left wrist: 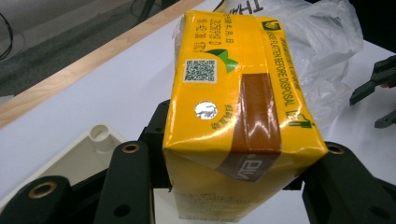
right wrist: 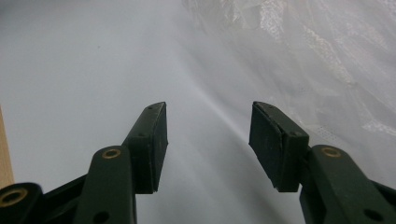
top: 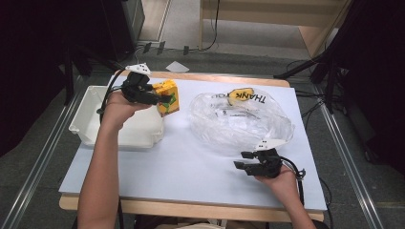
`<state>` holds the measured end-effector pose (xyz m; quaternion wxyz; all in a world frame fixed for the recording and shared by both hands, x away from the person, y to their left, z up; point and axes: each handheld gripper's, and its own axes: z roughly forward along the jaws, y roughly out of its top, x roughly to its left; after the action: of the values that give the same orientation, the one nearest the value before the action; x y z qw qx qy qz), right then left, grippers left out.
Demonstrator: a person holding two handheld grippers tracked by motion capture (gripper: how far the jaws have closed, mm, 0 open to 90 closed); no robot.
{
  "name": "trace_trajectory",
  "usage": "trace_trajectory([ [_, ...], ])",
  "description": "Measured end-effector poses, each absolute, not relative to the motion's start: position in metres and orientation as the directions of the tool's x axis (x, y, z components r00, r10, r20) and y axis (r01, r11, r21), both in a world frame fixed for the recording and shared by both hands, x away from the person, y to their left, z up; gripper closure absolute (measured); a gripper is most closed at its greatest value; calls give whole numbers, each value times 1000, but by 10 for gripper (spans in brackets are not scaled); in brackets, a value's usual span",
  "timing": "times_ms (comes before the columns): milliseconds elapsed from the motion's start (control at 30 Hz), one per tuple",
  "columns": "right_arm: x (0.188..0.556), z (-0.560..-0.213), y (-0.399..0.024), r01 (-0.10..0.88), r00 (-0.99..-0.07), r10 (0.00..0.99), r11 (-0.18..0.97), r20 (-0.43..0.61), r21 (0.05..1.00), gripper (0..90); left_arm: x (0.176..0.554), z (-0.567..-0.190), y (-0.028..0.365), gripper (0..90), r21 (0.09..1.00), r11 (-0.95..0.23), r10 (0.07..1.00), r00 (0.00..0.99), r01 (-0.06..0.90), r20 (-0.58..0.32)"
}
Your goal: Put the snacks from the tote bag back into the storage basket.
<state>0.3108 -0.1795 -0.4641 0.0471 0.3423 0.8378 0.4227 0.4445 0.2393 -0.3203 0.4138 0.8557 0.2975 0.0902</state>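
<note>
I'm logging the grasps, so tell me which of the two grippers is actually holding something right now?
The left gripper: its jaws are clamped on the yellow carton beside the white bin. The right gripper is open, with nothing between its jaws, near the plastic bag.

Left hand-held gripper [top: 165, 100]: black body, grey three-cornered plate with dark dots on top, black cable trailing behind.
Right hand-held gripper [top: 242, 161]: black, same dotted grey plate, black cable looped at its rear.
Jaws: black links with brass-ringed pivots, flat dark pads.
Forearms: bare, no sleeves.

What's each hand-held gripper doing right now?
Left hand-held gripper: shut on the yellow rectangular drink carton.
Right hand-held gripper: open, holding nothing.
</note>
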Motion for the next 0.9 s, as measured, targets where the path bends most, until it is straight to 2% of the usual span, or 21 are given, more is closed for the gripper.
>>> trace_trajectory([
  [900, 314, -465, -173, 517, -778, 598, 435, 193, 737, 481, 440, -321, 283, 524, 760, -438, 667, 740, 481, -84],
])
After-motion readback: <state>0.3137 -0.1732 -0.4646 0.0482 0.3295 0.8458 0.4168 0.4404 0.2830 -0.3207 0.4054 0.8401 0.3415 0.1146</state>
